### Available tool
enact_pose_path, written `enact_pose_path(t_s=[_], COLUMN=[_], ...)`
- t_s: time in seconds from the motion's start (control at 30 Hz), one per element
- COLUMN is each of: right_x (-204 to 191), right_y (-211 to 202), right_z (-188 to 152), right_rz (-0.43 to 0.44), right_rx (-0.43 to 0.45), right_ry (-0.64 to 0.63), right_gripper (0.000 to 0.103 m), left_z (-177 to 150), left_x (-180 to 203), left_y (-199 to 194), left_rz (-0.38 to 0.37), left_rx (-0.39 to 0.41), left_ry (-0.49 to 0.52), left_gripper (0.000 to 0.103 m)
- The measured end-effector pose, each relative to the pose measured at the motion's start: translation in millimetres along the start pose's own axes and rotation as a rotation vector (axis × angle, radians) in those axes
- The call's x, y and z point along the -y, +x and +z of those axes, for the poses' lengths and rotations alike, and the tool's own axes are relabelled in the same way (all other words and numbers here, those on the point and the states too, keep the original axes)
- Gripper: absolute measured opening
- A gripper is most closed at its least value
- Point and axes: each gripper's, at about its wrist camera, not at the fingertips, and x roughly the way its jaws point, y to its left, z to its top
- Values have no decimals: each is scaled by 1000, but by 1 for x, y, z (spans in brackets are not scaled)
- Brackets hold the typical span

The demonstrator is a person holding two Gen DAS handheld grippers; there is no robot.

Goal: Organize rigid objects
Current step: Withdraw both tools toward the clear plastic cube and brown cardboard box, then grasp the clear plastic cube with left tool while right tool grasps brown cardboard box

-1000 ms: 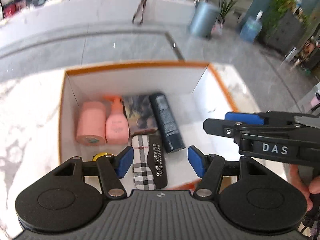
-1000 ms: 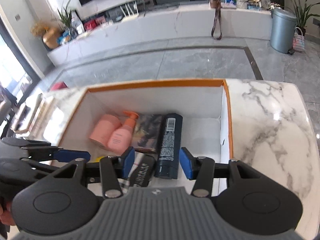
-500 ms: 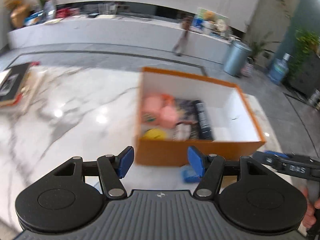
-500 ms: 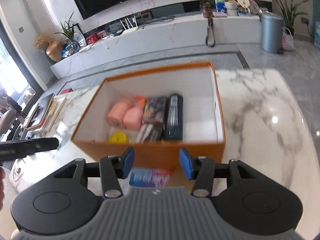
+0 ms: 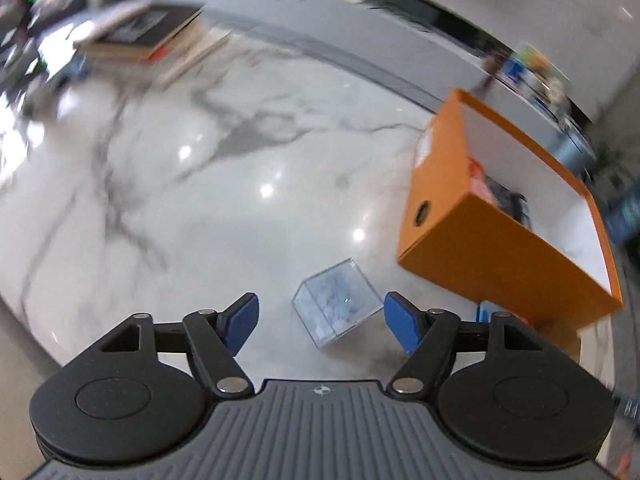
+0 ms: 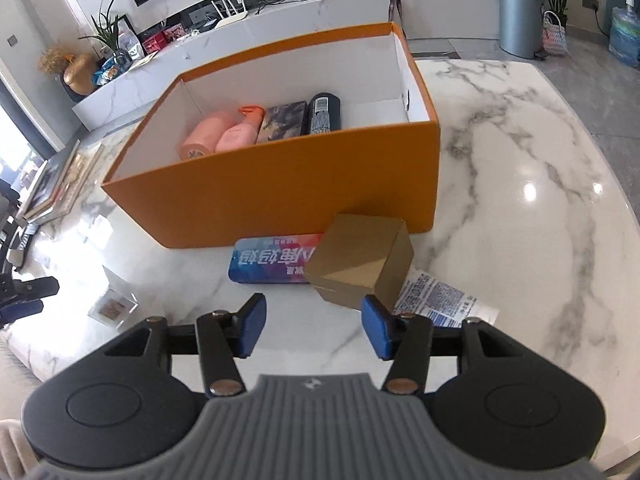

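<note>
Opening wide, the left gripper [image 5: 320, 322] frames a clear box [image 5: 337, 307] lying untouched between its fingers.

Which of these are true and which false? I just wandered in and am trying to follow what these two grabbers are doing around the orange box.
1. The left gripper is clamped on the clear cube. False: its jaws are opening and stand clear of it.
2. The orange box already holds items. True.
3. The gold box sits inside the orange box. False: it sits on the marble table.
4. The right gripper holds nothing. True.
</note>
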Motion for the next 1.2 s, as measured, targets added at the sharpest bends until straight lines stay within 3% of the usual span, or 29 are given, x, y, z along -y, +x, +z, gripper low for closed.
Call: enact_pose_path(t_s=[0.33, 0.4, 0.6, 0.83, 0.93, 1.0, 1.2], right_x=[-2, 0, 3, -5, -8, -9, -9], right_y=[14, 17, 26, 50, 58, 60, 56], right_z=[4, 6, 11, 22, 24, 25, 21], right_rz=[-79, -107, -133, -174, -198, -206, -192], right_rx=[3, 6, -5, -32, -42, -45, -59], right_ry=[10, 15, 50, 37, 18, 6, -15], right_gripper=[69, 77, 82, 82, 78, 70, 69], left_z=[-7, -7, -4, -2, -1, 0, -9], left_x=[11, 14, 29, 27, 24, 25, 25], left_y=[32, 37, 49, 59, 58, 57, 52], left_rz=[116, 124, 166, 151, 115, 100, 33], left_rx=[16, 9, 0, -13, -25, -31, -77], left_ry=[-63, -51, 19, 23, 28, 50, 129], left_gripper=[90, 92, 95, 83, 75, 71, 63])
